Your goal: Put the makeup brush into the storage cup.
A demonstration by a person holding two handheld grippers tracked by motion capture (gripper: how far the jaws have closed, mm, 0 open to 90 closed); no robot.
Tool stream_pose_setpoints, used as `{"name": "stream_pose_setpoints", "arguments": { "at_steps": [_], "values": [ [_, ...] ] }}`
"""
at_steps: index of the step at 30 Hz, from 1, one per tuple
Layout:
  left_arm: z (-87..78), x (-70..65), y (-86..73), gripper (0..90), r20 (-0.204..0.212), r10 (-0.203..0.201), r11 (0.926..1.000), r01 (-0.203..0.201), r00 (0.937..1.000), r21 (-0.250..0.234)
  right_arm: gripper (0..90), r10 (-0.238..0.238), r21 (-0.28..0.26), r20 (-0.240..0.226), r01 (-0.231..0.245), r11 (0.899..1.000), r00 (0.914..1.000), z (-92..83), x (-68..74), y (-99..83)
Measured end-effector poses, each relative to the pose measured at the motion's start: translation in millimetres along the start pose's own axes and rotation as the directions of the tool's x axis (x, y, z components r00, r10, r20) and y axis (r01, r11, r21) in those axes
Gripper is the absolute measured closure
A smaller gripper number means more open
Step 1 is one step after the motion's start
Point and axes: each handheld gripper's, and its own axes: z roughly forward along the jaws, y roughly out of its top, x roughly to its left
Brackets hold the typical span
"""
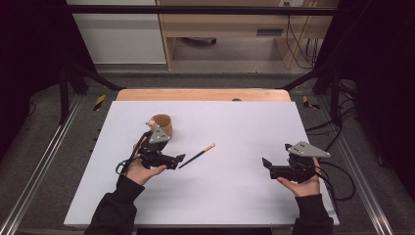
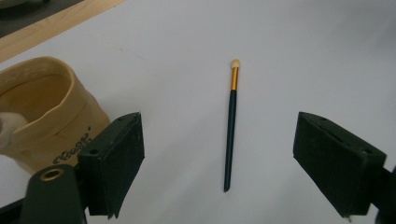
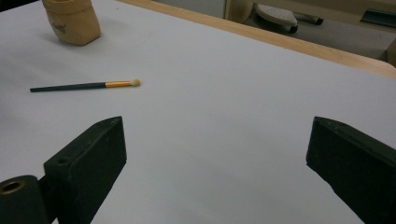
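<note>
A slim dark brush with a gold band and pale tip is laid flat on the white sheet.

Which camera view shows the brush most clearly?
The left gripper view: the brush lies close, between the open jaws, its dark handle, gold ferrule and pale tip all sharp. The right gripper view shows it whole but farther off. The high view shows it small, just right of the left gripper.

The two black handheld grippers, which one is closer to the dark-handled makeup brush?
The left gripper. Its open jaws sit just short of the dark-handled makeup brush beside the tan paper pouch; the right gripper waits far across the white sheet.
</note>
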Motion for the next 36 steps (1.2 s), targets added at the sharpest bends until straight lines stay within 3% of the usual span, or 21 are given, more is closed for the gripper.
{"name": "stream_pose_setpoints", "arguments": {
  "at_steps": [20,36],
  "values": [
    [25.5,-9.2,16.9,17.9,0.021,0.046,0.9970,-0.047,0.9987,0.061,5.2,0.000,0.000,-0.003,0.000,1.000,1.0000,1.3,0.4,-0.3],
    [45.8,-13.6,25.2,20.6,0.026,0.078,0.9905,-0.080,0.9966,0.112,5.5,-0.001,0.000,-0.006,0.001,1.000,1.0000,1.6,0.3,-0.4]
  ]
}}
